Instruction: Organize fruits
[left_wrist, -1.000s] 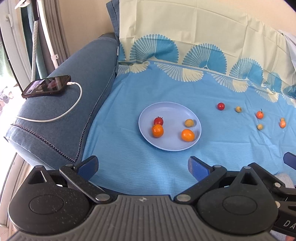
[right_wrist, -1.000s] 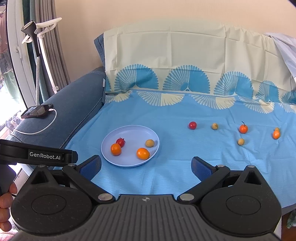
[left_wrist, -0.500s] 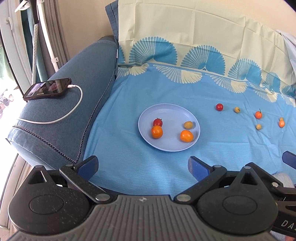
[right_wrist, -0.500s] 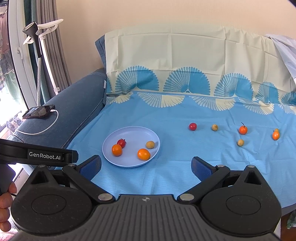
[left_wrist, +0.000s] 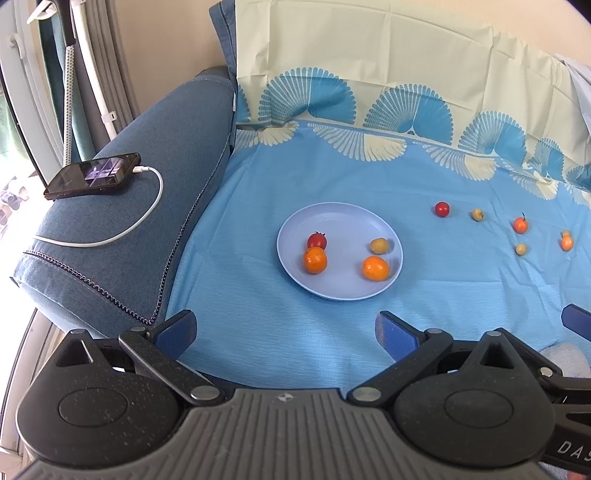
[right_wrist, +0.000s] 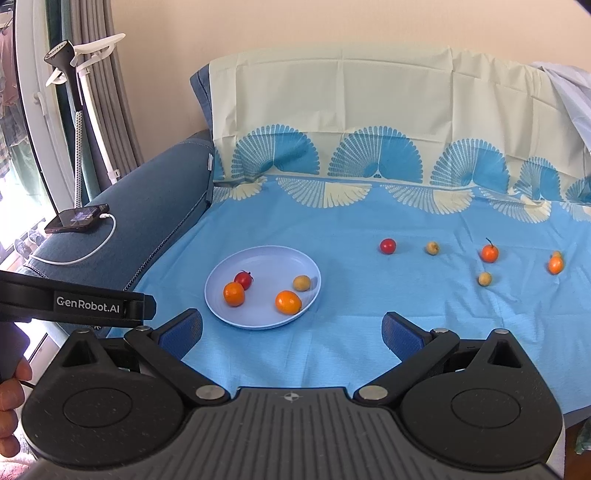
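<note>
Fruits lie on a sofa spread with a blue sheet (right_wrist: 332, 350), and we read them from left to right. On the armrest (left_wrist: 122, 229) at far left a phone (left_wrist: 92, 181) sits plugged into a white cable (left_wrist: 140, 218). Next comes the pale blue plate (left_wrist: 340, 218), holding a red tomato (left_wrist: 317, 240) touching an orange fruit (left_wrist: 315, 260) just in front of it, then a small yellow fruit (left_wrist: 379, 245) and a second orange one (left_wrist: 375, 268) near the plate's right rim. Well apart to the right, loose on the sheet, we see a red fruit (right_wrist: 388, 246), a yellow one (right_wrist: 432, 247), a stemmed orange one (right_wrist: 489, 253), another yellow one (right_wrist: 484, 278) in front of it, and at far right an orange fruit (right_wrist: 555, 264) with a small yellow one (right_wrist: 556, 254) touching behind it. We hold the left gripper (left_wrist: 286, 328) and right gripper (right_wrist: 291, 330) near the sheet's front edge, both spread wide with nothing between their blue pads.
</note>
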